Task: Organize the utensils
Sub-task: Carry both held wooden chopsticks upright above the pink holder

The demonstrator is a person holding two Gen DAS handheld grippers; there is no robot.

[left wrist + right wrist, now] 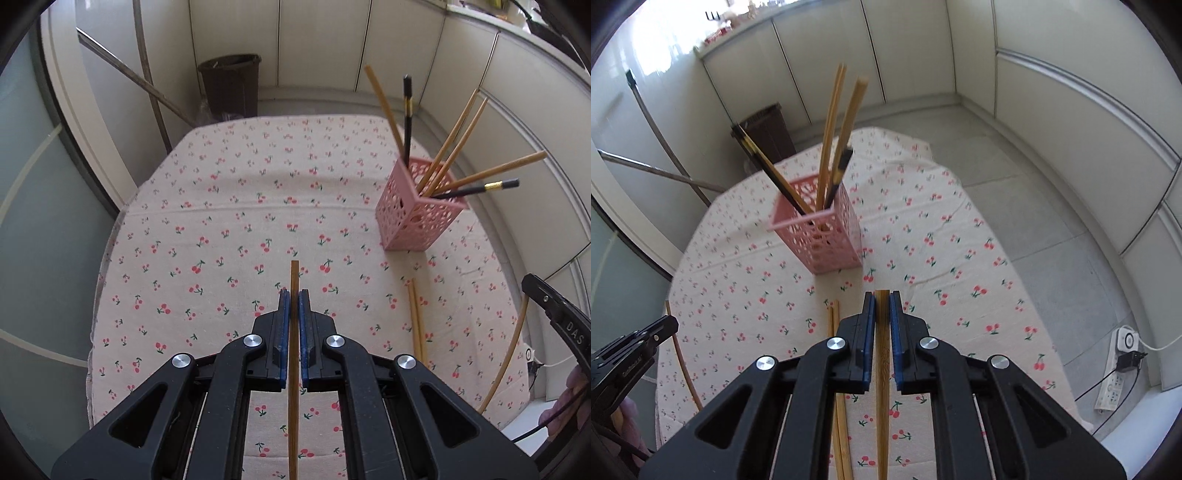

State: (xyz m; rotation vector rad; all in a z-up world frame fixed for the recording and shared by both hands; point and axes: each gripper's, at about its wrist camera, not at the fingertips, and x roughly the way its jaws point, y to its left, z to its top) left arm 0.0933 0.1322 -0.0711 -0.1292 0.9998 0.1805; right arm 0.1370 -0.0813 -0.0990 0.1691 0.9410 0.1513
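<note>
— So, on the left side, what do you see?

— From the left wrist view, the left gripper [294, 295] has its jaws clamped on one wooden chopstick [294, 354]. The stick runs straight between the blue pads [283, 325], and its end comes out a little past the tips. Under it is the table [207, 236], covered with a cloth printed with cherries. A dark bin [231, 85] stands on the floor beyond the far edge.

— And more to the right?

— Two loose chopsticks [416, 321] lie side by side on the cloth. Behind them stands the pink basket [417, 221], upright, with several wooden and black chopsticks leaning out of it. At the right edge you see part of the right gripper [882, 295], with a thin curved stick [506, 362] beside it.

— What does the right wrist view tell?

— The jaws of this gripper are together on a second wooden chopstick [882, 369], which is wider and ends level with the tips. The basket is ahead and a little left of it, not touching. A power strip [1117, 384] lies on the floor at the right.
</note>
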